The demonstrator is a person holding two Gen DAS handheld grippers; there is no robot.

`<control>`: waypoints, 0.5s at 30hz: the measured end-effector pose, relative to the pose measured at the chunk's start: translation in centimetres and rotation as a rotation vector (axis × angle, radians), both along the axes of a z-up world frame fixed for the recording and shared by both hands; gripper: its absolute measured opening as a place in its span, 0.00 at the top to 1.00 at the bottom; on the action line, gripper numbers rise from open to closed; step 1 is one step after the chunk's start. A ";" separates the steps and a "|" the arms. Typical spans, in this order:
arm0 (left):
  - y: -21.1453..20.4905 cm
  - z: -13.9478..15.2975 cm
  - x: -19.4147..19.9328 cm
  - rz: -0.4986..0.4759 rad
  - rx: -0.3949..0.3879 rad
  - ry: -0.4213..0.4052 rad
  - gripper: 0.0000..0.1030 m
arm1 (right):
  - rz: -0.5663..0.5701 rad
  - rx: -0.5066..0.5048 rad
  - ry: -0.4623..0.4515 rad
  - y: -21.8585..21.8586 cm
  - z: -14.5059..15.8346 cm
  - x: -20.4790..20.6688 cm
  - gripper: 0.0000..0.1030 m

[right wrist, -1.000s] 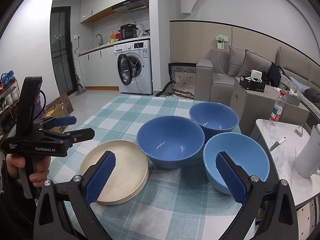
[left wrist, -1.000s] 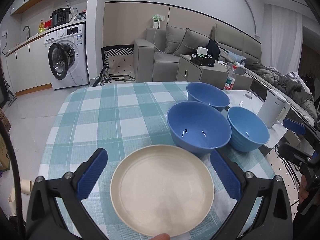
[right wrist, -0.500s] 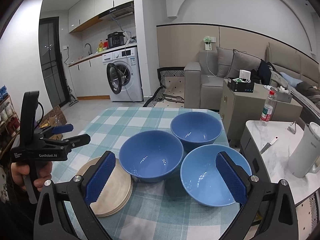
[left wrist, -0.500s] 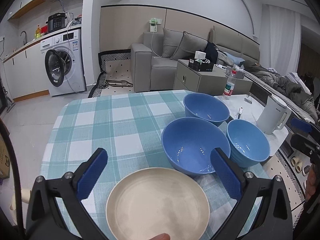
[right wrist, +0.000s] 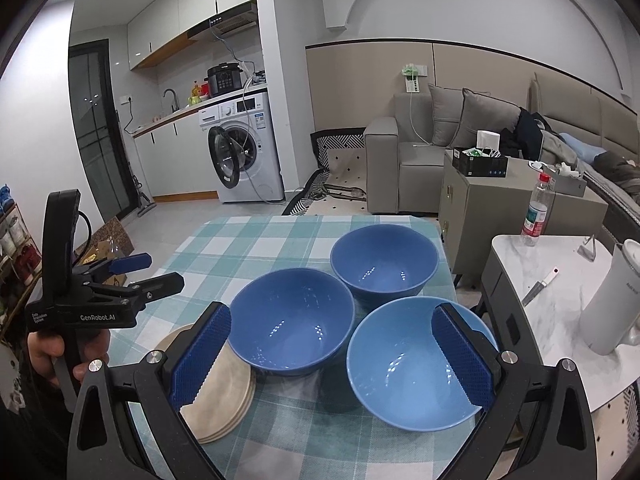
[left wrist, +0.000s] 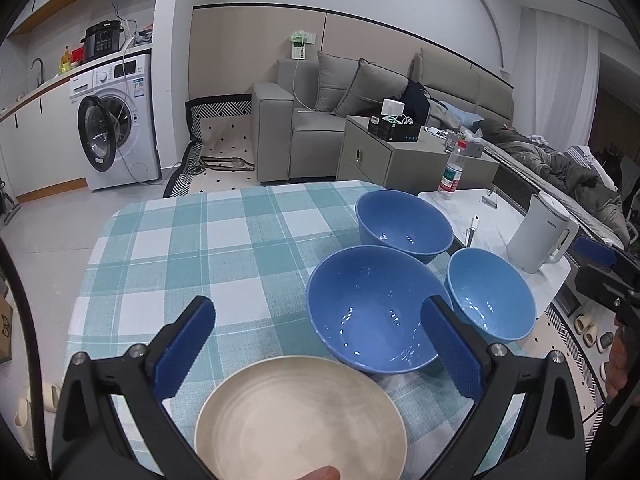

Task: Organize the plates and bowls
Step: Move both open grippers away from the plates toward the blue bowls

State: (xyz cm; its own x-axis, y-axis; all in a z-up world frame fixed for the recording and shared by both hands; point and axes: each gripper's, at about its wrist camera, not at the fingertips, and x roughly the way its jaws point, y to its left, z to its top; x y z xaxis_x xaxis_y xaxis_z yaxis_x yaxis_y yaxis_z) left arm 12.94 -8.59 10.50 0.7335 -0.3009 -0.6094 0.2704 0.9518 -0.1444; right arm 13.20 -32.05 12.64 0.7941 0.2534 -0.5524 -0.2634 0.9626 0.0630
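Looking at how tight this cluster is, I'd say the bowls are the risky part. Three blue ones sit bunched at the right side of the checked tablecloth (right wrist: 256, 248): the big bowl (right wrist: 291, 320) in the middle, the far bowl (right wrist: 384, 266) at its 1 o'clock, and the lighter bowl (right wrist: 416, 364) at its 4 o'clock. They look rim to rim, though I can't tell if they actually touch.

The cream plate stack (right wrist: 224, 396) sits at the big bowl's 8 o'clock, with the bowl's rim hanging over its edge in the right wrist view.

Both tools are spread wide and holding nothing. The right gripper (right wrist: 332, 356) hangs above the gap between the big and lighter bowls. The left gripper (left wrist: 320, 348) hovers over the top plate (left wrist: 300, 416), blue pads well clear of it.

What could go wrong, as I see it:
- The lighter bowl seems to sit right at the table's right edge, with the white kettle (right wrist: 612, 300) and a marble side table beyond. A sideways nudge while closing on its rim could push it off.
- Pinching one smooth curved wall means the bowl can swing or slip out when lifted.
- Grabbing the middle bowl first likely bumps its neighbours.
- The plates are thin and flat, so the pads may skate off the rim or pick up just one and drag the rest.
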 end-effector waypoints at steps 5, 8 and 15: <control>-1.0 0.3 1.0 -0.013 0.007 0.002 0.00 | -0.010 0.007 0.011 -0.6 -0.1 1.3 0.01; -1.6 0.3 1.9 -0.019 0.011 0.010 0.00 | -0.022 0.014 0.029 -1.0 -0.3 2.4 0.01; -2.6 -0.1 3.9 -0.024 0.024 0.031 0.00 | -0.057 0.018 0.055 -1.9 -0.8 4.6 0.01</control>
State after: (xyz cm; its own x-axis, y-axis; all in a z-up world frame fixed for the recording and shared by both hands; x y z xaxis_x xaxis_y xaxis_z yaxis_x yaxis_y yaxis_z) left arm 16.79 -11.24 10.36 0.7073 -0.3028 -0.6388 0.2887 0.9485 -0.1300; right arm 17.81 -33.92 11.88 0.7761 0.2193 -0.5913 -0.2042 0.9745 0.0935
